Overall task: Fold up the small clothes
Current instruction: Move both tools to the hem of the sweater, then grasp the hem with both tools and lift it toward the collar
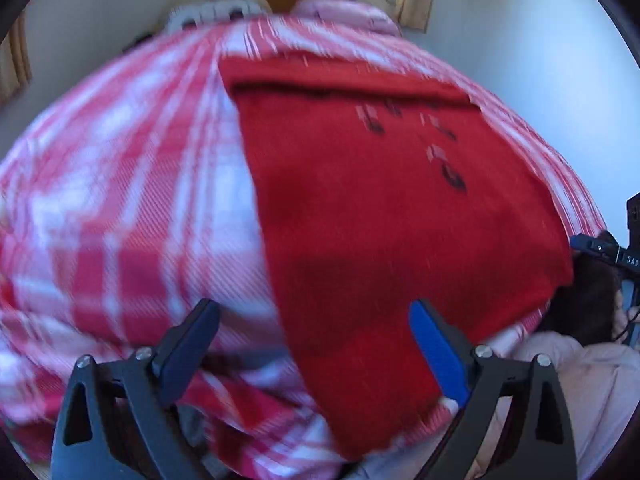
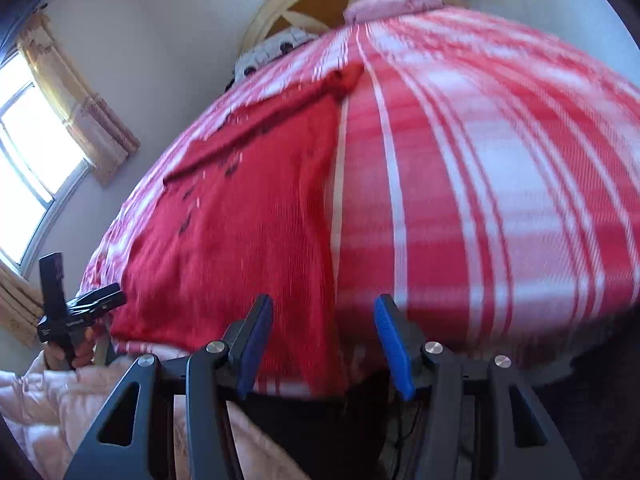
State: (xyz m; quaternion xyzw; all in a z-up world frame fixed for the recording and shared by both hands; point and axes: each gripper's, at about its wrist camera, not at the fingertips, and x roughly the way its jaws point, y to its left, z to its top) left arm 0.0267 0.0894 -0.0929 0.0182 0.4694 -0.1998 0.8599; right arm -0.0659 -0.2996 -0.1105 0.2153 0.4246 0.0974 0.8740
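While both tongs hover empty, left gripper (image 1: 314, 346) wide, right gripper (image 2: 324, 344) half-open, a soft, light red knit garment (image 1: 380, 208) lies flat near the checked bed's (image 1: 120, 200) front edge, likely best pinched at its near hem corners.

Two black grippers, left (image 1: 314, 332) and right (image 2: 323, 334), carry blue pads (image 1: 438, 354) and silver screws (image 2: 216, 347). The person wears a pale pink quilted sleeve (image 2: 28, 404)
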